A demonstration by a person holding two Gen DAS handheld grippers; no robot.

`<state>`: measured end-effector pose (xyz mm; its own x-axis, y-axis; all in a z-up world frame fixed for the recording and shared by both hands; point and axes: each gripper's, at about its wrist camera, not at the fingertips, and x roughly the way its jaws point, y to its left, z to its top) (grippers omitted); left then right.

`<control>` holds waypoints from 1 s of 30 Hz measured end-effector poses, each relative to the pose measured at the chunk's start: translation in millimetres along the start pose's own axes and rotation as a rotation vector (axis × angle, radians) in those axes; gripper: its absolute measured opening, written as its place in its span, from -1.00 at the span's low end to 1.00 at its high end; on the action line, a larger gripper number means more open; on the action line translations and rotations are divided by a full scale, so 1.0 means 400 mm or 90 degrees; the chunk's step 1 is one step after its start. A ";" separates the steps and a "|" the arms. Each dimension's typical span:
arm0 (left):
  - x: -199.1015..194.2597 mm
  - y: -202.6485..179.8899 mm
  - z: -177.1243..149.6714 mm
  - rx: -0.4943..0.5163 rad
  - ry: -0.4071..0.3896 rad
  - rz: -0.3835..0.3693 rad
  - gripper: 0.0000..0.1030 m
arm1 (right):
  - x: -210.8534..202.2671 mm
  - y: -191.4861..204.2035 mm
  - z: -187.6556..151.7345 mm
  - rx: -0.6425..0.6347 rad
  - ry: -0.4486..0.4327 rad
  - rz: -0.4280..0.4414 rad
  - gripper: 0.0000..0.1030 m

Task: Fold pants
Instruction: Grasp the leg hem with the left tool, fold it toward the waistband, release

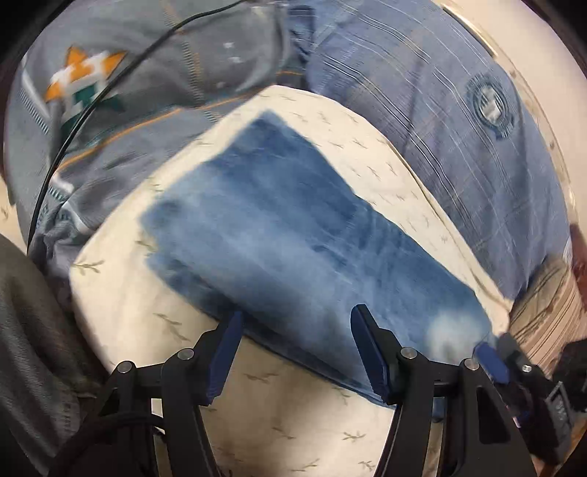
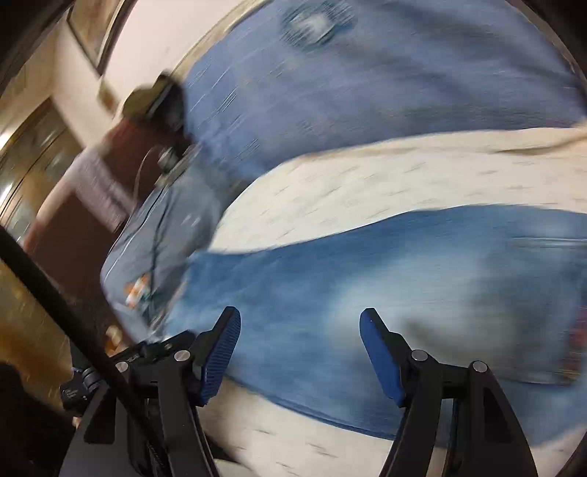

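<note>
Overhead, both grippers point(image 1: 295, 352) point(image 2: 301, 352) agape, angled down over jeans point(image 1: 293, 235).

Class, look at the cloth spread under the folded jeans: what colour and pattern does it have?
The cloth is cream with small scattered olive sprigs, clearest in the left wrist view.

Wall: cream plaster wall point(image 2: 146, 40)
Picture: dark-framed picture point(image 2: 93, 33) hanging there
Bedding: blue striped bedspread point(image 1: 422, 95)

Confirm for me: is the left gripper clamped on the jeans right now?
No. The left gripper has its jaws standing apart, with the folded jeans lying flat on the cream pillow beyond them.
</note>
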<state>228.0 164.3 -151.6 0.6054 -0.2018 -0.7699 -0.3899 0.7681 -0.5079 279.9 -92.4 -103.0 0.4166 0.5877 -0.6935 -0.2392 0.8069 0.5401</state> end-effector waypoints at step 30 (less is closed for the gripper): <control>-0.011 0.012 0.054 0.040 -0.114 0.043 -0.80 | 0.234 0.074 -0.139 0.012 0.151 0.085 -0.48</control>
<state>238.6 182.1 -142.2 0.6955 -0.0420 -0.7172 -0.3931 0.8134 -0.4288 262.9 -10.1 -178.5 0.1650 0.6886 -0.7061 -0.2609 0.7209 0.6421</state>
